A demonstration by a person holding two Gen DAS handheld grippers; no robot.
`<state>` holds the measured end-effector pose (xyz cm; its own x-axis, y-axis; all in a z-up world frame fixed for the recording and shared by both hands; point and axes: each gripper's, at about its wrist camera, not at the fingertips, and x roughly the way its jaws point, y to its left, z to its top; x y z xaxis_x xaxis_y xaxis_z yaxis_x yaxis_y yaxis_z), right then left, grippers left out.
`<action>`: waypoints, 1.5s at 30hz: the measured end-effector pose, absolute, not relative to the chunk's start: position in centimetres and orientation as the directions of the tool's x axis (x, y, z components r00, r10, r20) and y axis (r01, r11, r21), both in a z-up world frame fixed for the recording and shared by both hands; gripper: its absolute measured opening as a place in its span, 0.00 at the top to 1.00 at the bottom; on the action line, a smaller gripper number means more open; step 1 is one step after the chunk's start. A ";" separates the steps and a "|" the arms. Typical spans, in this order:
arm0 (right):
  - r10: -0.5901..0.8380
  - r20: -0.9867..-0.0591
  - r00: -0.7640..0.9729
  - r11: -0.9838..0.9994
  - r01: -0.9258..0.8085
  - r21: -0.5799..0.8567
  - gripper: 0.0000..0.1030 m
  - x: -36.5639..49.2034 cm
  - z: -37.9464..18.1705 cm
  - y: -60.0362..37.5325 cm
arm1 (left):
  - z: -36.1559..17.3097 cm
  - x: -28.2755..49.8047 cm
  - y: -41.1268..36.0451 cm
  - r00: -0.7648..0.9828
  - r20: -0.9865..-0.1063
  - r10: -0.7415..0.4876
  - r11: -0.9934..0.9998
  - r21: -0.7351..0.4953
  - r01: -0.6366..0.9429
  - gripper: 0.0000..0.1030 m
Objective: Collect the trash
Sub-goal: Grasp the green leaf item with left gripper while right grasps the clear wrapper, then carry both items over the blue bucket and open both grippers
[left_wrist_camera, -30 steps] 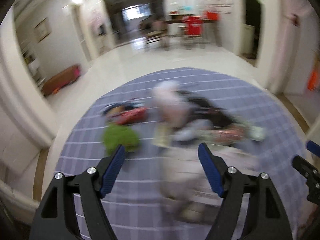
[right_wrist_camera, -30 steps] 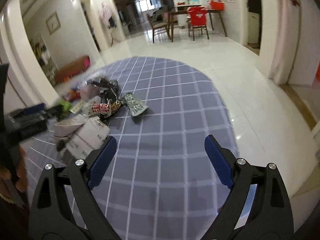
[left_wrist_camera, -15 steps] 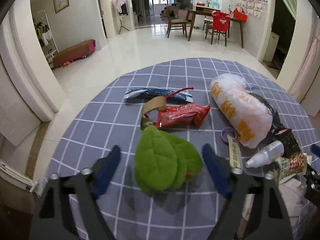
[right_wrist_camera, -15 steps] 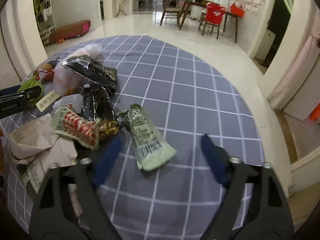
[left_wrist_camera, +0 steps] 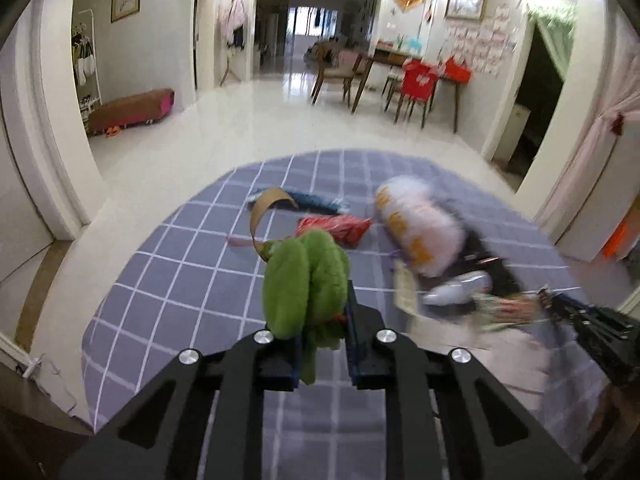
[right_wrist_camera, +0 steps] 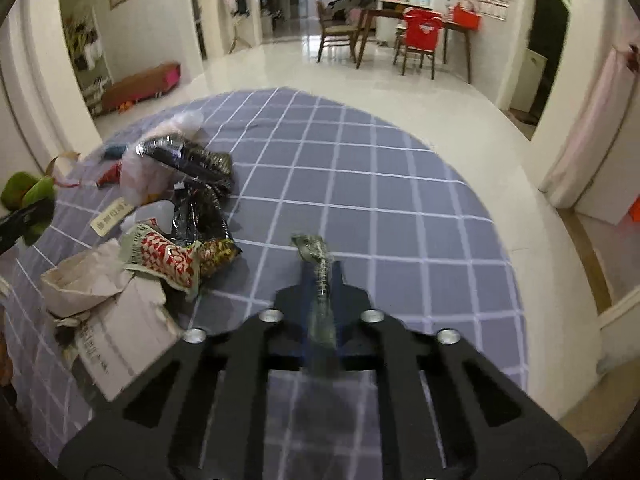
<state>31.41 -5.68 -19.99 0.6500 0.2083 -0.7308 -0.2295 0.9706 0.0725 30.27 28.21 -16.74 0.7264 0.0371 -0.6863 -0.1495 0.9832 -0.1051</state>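
My left gripper is shut on green leaves, lifted above the purple checked tablecloth; they also show in the right wrist view. My right gripper is shut on a crumpled grey-green wrapper, held just above the cloth. On the table lie a red wrapper, a blue wrapper, a white-and-orange plastic bag, a small white bottle, black wrappers, a red-patterned wrapper and crumpled paper.
The round table's edge drops to a glossy white floor. A dining table with chairs stands far back. A low brown bench is at the left wall. A brown strip curls up behind the leaves.
Both grippers were open half a second ago. The left has closed on the green leaves and lifted them; the right has closed on the grey-green wrapper.
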 end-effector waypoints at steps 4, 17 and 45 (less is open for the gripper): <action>0.257 -0.716 0.649 0.963 -0.232 0.136 0.93 29.0 -18.8 -7.5 | -13.6 27.3 25.9 0.767 -0.642 0.019 0.987 -0.109 -0.116 0.84; 0.338 -0.615 0.713 0.938 -0.201 0.282 0.93 20.3 -15.1 -14.4 | -11.7 22.3 11.4 0.749 -0.645 -0.155 0.988 -0.080 0.135 0.84; 0.137 -0.690 0.710 0.894 0.212 0.395 0.52 12.6 -25.7 -38.5 | -25.4 22.9 -18.1 0.422 -0.840 -0.340 0.836 -0.064 0.546 0.84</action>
<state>12.58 -38.48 -25.74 0.7105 0.1365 -0.6903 0.2124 0.8936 0.3953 22.86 -18.15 -25.39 0.4221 -0.3399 -0.8404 0.5456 0.8356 -0.0640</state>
